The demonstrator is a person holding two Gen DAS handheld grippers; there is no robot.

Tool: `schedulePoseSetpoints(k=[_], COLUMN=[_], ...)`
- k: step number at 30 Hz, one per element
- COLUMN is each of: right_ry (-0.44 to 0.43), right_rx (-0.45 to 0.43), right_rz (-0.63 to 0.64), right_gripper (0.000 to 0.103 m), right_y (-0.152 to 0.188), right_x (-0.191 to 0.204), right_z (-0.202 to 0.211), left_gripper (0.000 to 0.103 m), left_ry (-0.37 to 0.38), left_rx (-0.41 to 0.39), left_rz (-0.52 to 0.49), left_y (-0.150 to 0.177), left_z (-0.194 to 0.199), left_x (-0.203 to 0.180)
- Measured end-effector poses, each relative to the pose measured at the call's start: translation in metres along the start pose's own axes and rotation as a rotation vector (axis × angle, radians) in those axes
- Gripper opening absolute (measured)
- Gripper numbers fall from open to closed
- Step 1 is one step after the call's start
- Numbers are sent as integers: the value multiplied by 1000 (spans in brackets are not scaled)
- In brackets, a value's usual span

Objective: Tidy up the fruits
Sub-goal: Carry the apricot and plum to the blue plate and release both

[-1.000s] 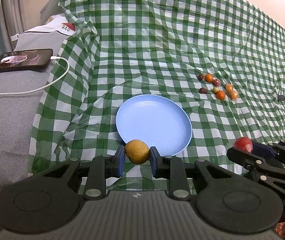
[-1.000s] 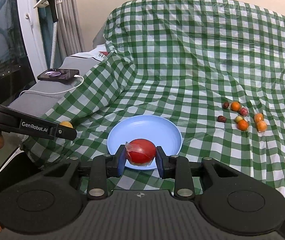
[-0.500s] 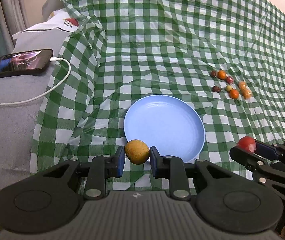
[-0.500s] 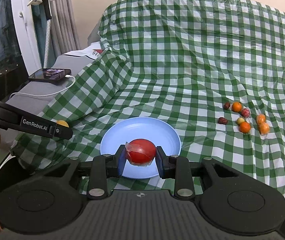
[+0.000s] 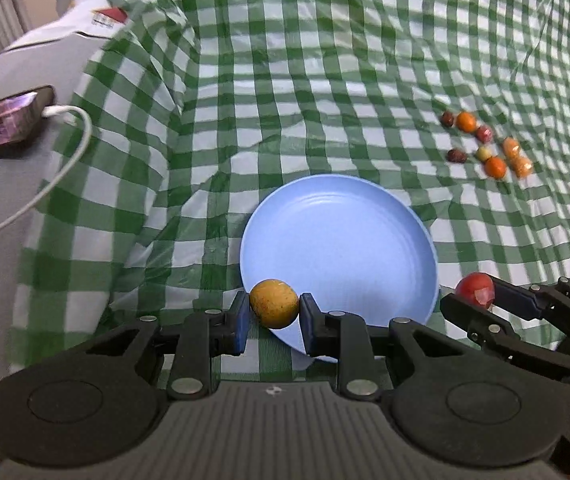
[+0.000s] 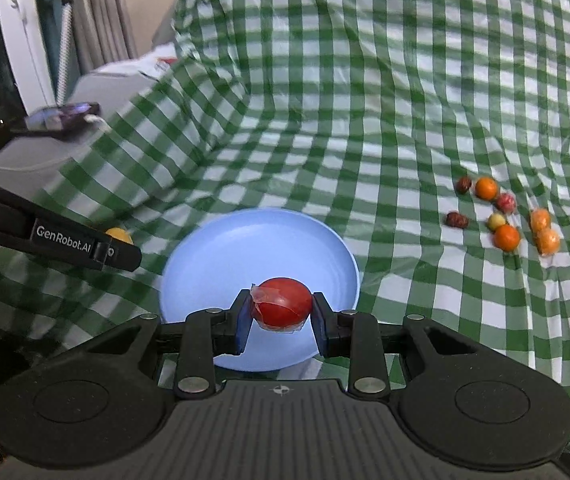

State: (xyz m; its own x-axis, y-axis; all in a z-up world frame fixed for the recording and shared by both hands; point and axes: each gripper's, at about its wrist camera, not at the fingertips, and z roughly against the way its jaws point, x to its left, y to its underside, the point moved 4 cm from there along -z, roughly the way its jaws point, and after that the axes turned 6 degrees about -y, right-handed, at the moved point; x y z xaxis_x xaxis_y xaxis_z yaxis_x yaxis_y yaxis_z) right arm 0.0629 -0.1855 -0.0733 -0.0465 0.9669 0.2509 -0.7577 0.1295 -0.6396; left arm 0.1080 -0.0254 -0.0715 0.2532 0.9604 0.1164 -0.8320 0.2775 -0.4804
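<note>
My left gripper (image 5: 273, 309) is shut on a yellow-brown round fruit (image 5: 273, 308), held over the near left rim of the light blue plate (image 5: 341, 240). My right gripper (image 6: 281, 309) is shut on a red fruit (image 6: 281, 308) with clear film on it, above the near part of the same plate (image 6: 261, 252). In the left wrist view the right gripper (image 5: 475, 294) shows at the right with its red fruit (image 5: 475, 290). The right wrist view has the left gripper (image 6: 119, 246) at the left, its yellow fruit (image 6: 119, 236) peeking out. Nothing lies on the plate.
Several small orange, dark red and yellow fruits (image 5: 485, 148) (image 6: 505, 216) lie grouped on the green checked cloth (image 5: 325, 80) to the plate's far right. A phone (image 5: 5, 124) on a white cable (image 5: 65, 168) rests on the grey surface left of the cloth.
Both grippers have come forward and lower toward the plate, each keeping its fruit. The plate looks larger and nearer in both views.
</note>
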Motion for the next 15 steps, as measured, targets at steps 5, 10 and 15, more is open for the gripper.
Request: schedulePoseSetpoints(k=[5, 10, 15], right_ry=[9, 10, 7], right_rx=[49, 102, 148], right_rz=[17, 45, 70], right_gripper=[33, 33, 33], right_y=[2, 6, 9], right_x=[-10, -15, -15], right_z=[-28, -55, -77], left_gripper=[28, 29, 29], left_ry=[-6, -17, -37], left_rx=[35, 66, 93], left_rz=[-30, -70, -105], left_y=[-9, -17, -21], left_z=[-32, -60, -84], left_x=[-7, -17, -23])
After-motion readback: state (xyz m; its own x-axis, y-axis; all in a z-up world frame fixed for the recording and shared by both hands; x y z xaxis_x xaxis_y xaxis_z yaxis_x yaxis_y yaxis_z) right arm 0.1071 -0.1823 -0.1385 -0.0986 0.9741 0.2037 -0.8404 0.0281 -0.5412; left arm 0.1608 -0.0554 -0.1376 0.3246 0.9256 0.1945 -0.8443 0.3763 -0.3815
